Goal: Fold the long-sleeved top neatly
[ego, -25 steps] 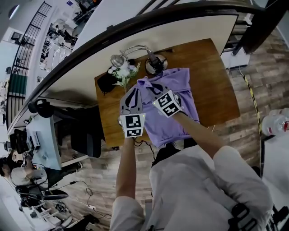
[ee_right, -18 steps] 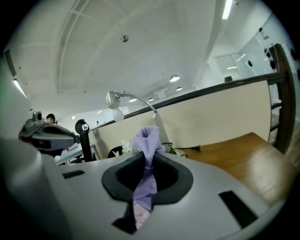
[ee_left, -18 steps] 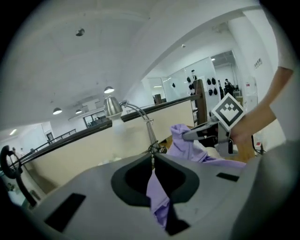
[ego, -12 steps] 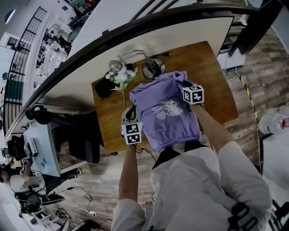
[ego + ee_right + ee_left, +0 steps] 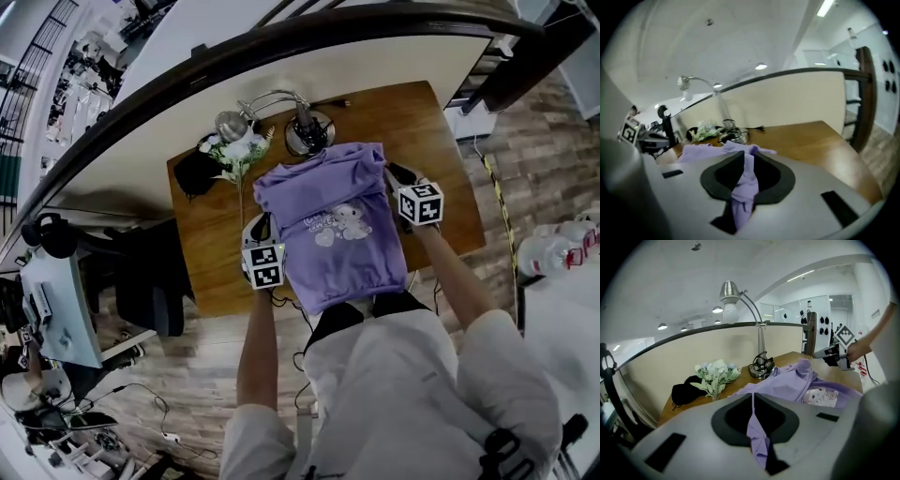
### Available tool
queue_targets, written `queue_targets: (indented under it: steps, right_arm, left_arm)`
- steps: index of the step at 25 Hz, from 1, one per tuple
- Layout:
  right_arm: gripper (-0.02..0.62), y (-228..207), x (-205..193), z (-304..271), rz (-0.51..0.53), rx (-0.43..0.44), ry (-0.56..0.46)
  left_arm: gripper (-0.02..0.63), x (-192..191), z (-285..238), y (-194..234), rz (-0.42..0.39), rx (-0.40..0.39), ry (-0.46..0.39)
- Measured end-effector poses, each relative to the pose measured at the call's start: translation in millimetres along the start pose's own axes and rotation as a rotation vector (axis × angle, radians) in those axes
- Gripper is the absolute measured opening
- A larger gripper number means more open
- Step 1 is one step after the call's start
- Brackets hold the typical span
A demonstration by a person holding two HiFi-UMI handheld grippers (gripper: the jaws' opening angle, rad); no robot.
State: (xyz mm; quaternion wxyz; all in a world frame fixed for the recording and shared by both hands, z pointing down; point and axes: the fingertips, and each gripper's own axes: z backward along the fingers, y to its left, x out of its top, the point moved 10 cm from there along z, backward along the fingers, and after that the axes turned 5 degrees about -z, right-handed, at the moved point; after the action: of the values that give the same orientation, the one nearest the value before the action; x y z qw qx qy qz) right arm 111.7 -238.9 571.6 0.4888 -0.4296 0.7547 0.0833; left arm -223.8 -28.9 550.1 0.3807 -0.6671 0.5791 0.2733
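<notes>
At opposite side edges, left gripper [image 5: 255, 226] and right gripper [image 5: 393, 174] fingers pinch the top [image 5: 330, 223]; right's just opened slightly.

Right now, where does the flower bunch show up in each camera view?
Head view: flower bunch, far left of the table, beside the purple top.
Left gripper view: flower bunch, left of centre.
Right gripper view: flower bunch, small, left of centre.
Shared landmark: the desk lamp, standing next to it in all three.
</notes>
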Motion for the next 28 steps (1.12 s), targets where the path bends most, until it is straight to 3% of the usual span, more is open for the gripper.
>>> queue_targets:
  steps: [3, 5, 9, 12, 14, 20, 28]
  right_arm:
    - [0.04, 48.7, 13.3, -24.7, 0.217, 0.141, 0.024]
    - [0.028, 65.0, 13.2, -46.7, 0.259, 0.165, 0.069]
    - [0.005, 42.4, 0.9, -77.0, 0.227, 0.057, 0.153]
    - [0.003, 9.7, -5.6, -80.7, 0.161, -0.053, 0.185]
    - [0.003, -3.1, -11.4, -81.9, 0.154, -0.081, 0.226]
    - [0.005, -17.1, -27.2, -85.2, 0.077, -0.071, 0.248]
    - [0.006, -19.6, -27.1, -85.6, 0.102, -0.043, 0.267]
  left_arm:
    - [0.028, -2.2, -26.6, -4.4, 0.039, -0.048, -0.014]
    - [0.028, -6.5, -44.2, -6.9, 0.088, -0.092, -0.022]
    - [0.028, -21.1, -73.7, -2.6, 0.167, -0.102, 0.008]
    - [0.028, -36.8, -91.9, 5.1, 0.197, -0.069, 0.077]
    - [0.028, -44.1, -101.0, 9.3, 0.206, -0.051, 0.122]
    - [0.028, -46.9, -113.3, 12.1, 0.202, -0.031, 0.156]
    - [0.028, -47.4, -114.0, 11.4, 0.202, -0.024, 0.159]
